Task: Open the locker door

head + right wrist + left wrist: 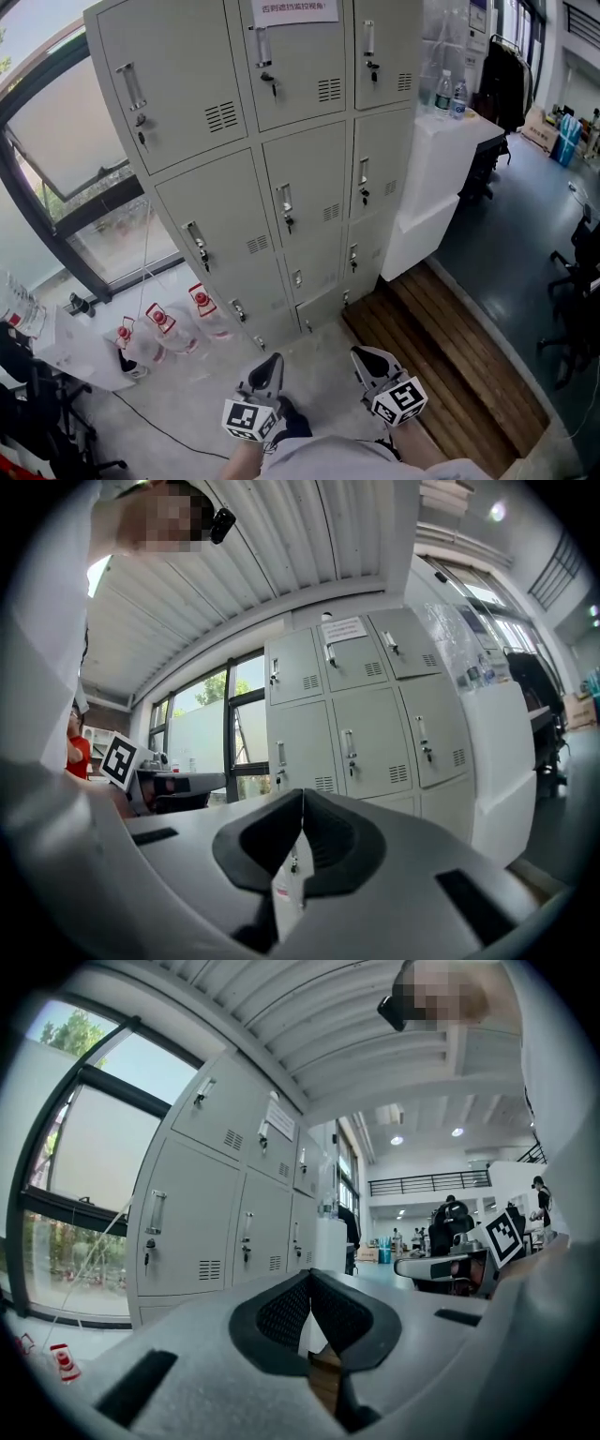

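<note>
A grey bank of lockers (281, 159) stands ahead, three columns wide, every door closed, each with a handle and a key. The middle column's doors (305, 192) carry handles (285, 202) near their left edge. Both grippers hang low near my body, well short of the lockers. My left gripper (269, 368) is shut with nothing between its tips (309, 1279). My right gripper (367, 357) is shut too, its tips (301, 795) pressed together and empty. The lockers (225, 1213) fill the left of the left gripper view, and the lockers (366, 714) appear again beyond the right gripper.
Several large water bottles with red caps (159, 328) lie on the floor left of the lockers. A white cabinet (441, 178) with bottles on top stands at the right. A wooden slat strip (441, 366) runs along the floor. Office chairs (577, 272) stand far right.
</note>
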`<state>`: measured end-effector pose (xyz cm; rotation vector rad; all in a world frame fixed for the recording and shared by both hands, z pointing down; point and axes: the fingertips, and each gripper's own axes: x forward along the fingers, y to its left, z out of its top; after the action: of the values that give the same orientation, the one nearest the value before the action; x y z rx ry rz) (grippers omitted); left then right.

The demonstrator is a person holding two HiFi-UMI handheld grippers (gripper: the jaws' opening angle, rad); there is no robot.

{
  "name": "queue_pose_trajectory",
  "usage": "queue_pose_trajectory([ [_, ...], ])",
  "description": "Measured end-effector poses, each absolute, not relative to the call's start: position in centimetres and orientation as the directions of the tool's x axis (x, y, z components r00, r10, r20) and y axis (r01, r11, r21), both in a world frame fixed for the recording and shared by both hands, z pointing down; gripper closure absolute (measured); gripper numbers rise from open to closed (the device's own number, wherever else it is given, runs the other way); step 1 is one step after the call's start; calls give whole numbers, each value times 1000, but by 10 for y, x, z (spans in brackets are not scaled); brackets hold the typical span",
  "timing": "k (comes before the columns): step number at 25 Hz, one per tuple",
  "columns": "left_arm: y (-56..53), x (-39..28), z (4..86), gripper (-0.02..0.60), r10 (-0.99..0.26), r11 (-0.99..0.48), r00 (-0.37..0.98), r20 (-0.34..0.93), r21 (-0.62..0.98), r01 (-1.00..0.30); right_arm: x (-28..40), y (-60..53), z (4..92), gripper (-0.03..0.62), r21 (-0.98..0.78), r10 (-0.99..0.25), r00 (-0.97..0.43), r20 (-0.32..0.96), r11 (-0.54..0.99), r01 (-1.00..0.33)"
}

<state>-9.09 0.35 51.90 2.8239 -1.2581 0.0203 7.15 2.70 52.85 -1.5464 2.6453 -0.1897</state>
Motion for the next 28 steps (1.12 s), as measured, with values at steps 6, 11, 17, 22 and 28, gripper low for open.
queue_pose_trajectory([
  [6,-107,-128,510,574,-707,-706,707,34,33,-708,33,-80,526,582,-149,-901,-434,12,427,-892],
  [11,-176,-147,503,574,-684,-729,728,47,-104,-677,2,-154,514,582,-117,-917,-399,4,396,-911],
  [17,-219,-153,501,574,-704,-710,710,36,-9,-704,-1,-202,514,582,-107,-920,-392,18,388,-915],
  [22,-242,-146,500,574,-764,-644,645,32,30,-765,18,-235,517,580,-110,-908,-414,59,406,-907],
  [28,-254,-133,499,574,-794,-606,607,37,29,-795,29,-262,516,580,-100,-891,-450,54,444,-891],
])
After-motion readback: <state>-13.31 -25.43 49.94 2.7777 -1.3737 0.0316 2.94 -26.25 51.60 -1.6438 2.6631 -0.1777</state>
